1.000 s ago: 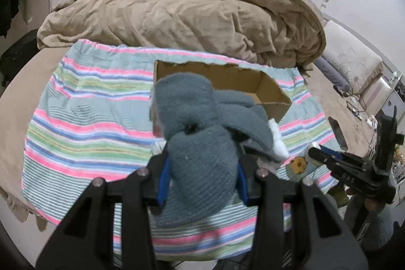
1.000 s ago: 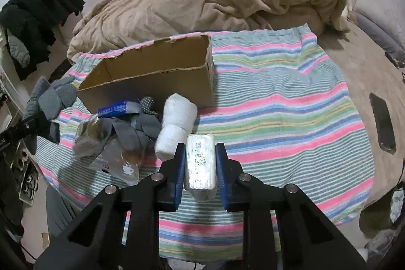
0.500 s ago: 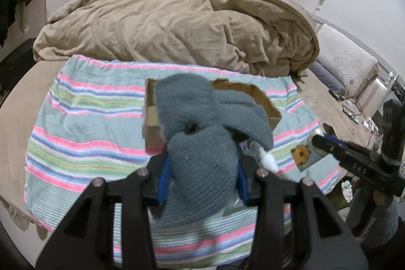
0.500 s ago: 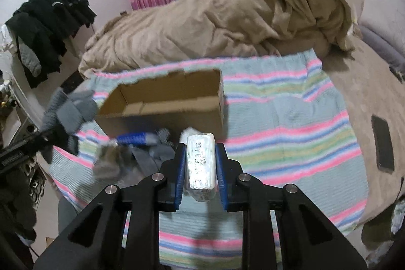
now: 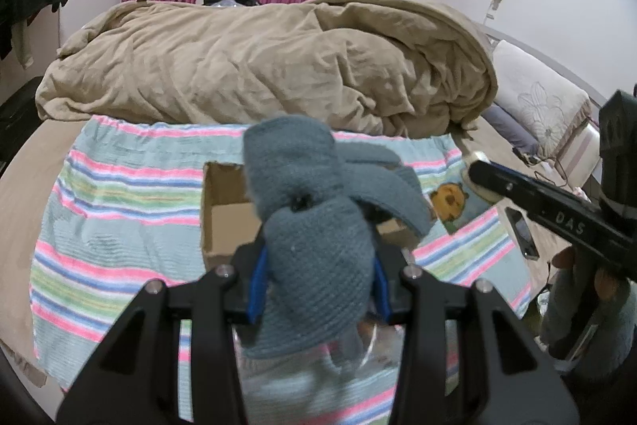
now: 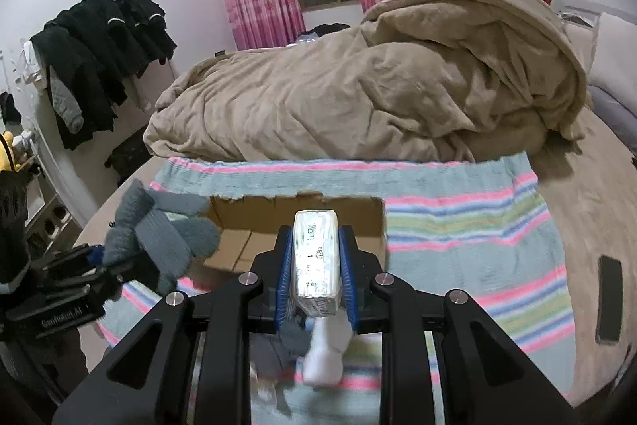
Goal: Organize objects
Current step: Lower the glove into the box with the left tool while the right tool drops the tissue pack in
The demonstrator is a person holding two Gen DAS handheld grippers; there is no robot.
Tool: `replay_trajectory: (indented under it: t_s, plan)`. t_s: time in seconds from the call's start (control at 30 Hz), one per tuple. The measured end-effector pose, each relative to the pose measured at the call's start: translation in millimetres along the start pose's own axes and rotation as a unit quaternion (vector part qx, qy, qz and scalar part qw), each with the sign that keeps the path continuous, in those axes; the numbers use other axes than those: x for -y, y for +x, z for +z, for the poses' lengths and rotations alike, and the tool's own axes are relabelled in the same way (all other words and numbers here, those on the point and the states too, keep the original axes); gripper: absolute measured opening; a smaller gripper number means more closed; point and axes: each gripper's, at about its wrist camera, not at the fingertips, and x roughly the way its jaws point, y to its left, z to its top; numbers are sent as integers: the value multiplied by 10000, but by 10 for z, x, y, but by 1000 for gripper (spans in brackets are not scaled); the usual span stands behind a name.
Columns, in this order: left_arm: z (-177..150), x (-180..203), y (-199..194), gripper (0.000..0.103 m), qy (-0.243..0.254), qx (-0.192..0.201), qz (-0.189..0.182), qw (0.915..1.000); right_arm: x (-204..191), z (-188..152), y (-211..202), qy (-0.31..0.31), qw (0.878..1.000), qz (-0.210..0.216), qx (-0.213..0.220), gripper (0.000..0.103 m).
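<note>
L: my left gripper pinches the grey glove, raised over the cardboard box for dropping in | R: right gripper clamps the wrapped packet — aimed at the same box on the bed's striped blanket

Both views are evenly lit by soft indoor light, with only faint shadows. Strong fisheye bending and dark vignetting are seen at the corners. The lower edges are smeared by blur.
</note>
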Motion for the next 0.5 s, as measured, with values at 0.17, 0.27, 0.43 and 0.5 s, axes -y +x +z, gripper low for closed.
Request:
replay_trajectory:
  t_s: [0.17,0.27,0.43,0.5]
  plan:
    - [94,-21,223,43,-22,-23,11,10000,-26,125,274,-12,9999,163,-6,24]
    - [110,-59,384,43,-87,-68,-4,9999,-27,134,448,33,9997,239,-84,24]
    - [100,-166,677,43,-343,-250,-93,9991,90,44,787,428,9965,592,-407,24]
    - [76,-193,787,43,-385,-358,-101,9986,132,-11,886,514,9954,619,-513,24]
